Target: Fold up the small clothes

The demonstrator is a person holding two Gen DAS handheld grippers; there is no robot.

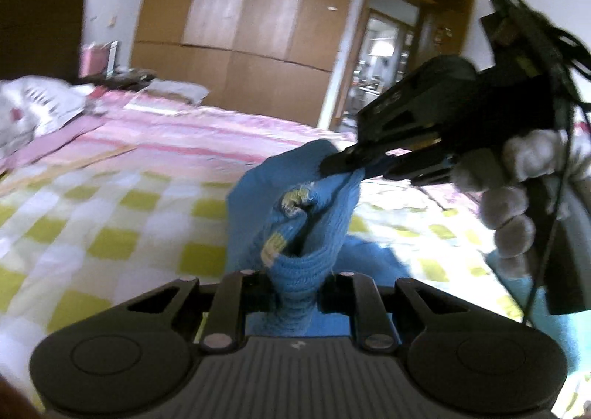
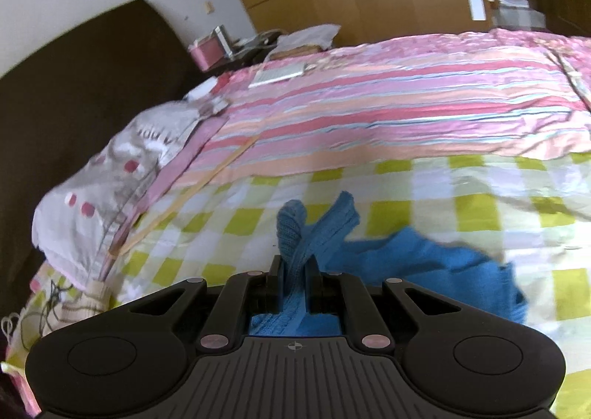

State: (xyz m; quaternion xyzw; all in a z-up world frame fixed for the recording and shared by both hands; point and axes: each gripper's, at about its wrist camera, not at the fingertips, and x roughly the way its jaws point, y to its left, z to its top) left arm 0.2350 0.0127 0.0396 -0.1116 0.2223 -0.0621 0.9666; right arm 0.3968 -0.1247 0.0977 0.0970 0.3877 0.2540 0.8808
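Note:
A small blue knitted garment (image 1: 295, 219) with yellow and white trim hangs above the bed. My left gripper (image 1: 291, 282) is shut on a bunched ribbed part of it. My right gripper (image 1: 343, 162) comes in from the right in the left wrist view, held by a white-gloved hand (image 1: 517, 205), and is shut on another edge of the garment. In the right wrist view my right gripper (image 2: 295, 271) is shut on a blue ribbed strip (image 2: 295, 230), and the rest of the garment (image 2: 436, 260) trails onto the checked cover to the right.
The bed has a yellow-and-white checked cover (image 2: 424, 197) in front and a pink striped blanket (image 2: 388, 116) behind. A grey-white pillow (image 2: 122, 175) lies left by the dark headboard (image 2: 74, 105). A wooden wardrobe (image 1: 266, 24) and a doorway (image 1: 384, 57) stand beyond.

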